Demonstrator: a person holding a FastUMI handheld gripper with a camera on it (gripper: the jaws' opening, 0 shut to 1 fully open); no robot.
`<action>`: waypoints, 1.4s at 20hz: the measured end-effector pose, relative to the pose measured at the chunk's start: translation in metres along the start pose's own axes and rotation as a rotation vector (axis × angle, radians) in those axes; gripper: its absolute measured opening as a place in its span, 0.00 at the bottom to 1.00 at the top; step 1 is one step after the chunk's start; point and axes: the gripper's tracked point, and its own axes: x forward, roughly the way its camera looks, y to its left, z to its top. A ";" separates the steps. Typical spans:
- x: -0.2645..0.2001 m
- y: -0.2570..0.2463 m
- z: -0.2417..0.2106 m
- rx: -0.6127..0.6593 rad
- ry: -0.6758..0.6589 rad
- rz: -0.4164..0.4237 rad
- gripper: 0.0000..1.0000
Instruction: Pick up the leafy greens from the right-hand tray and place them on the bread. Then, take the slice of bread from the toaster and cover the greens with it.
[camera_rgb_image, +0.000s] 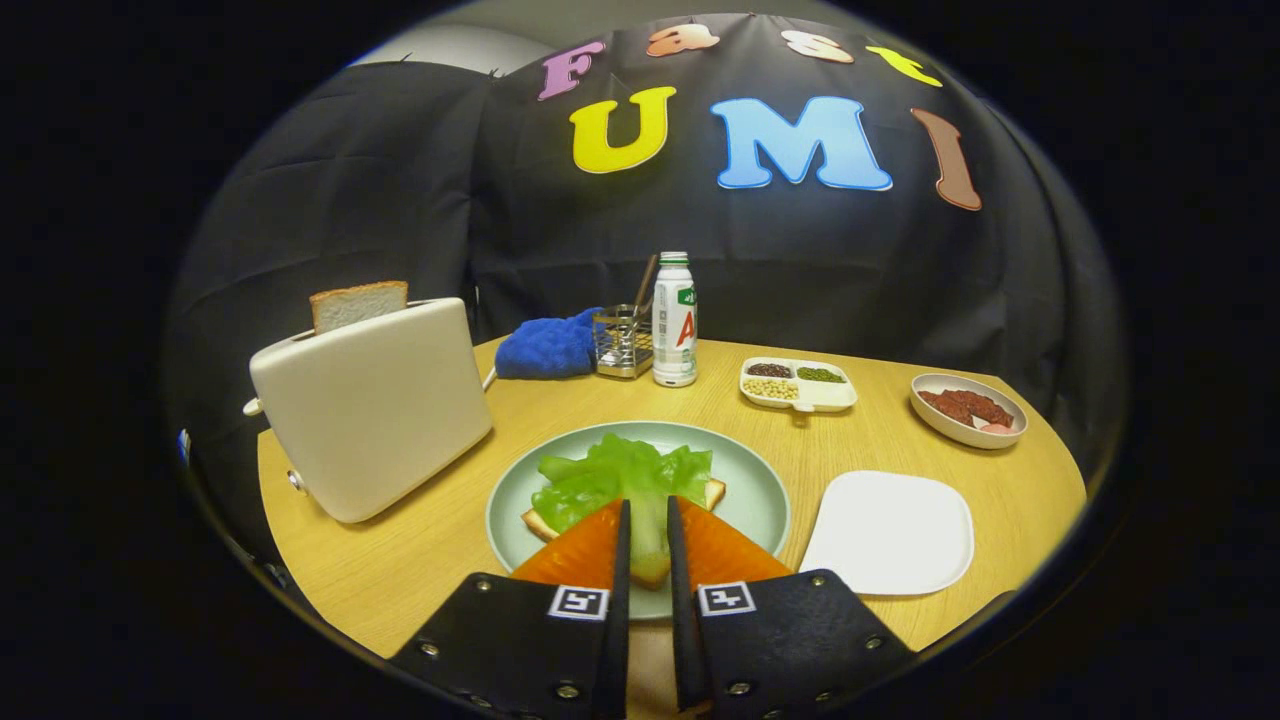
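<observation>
A: Where are the greens (622, 478)?

B: In the gripper view they lie spread on the bread (646, 530) on the plate (760, 500), just ahead of the fingers. The white tray (890, 532) to the right of the plate has nothing on it. So I judge the first half of the task done.

A: And the gripper (646, 505)?

B: Its fingers stand close together with a narrow gap, tips over the near edge of the greens. I see the stem and bread through the gap, but cannot tell whether both fingers press on anything. It looks to be holding nothing.

A: What does the next move turn on?

B: The slice (358, 304) in the toaster (375, 408). It lies to the left of the fingers and beyond them, well apart from the plate. It stands upright out of the slot, its broad face towards the gripper and its long edge running across the toaster top.

A: So?

B: My guess is the gripper must swing left, rise above the toaster, and open wider to take the slice across its thin side.
</observation>
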 end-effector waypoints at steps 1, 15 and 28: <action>-0.001 -0.002 0.002 0.008 -0.008 -0.009 0.22; -0.048 0.021 0.048 0.030 -0.205 -0.052 0.48; -0.041 0.087 0.079 0.115 -0.197 -0.152 0.48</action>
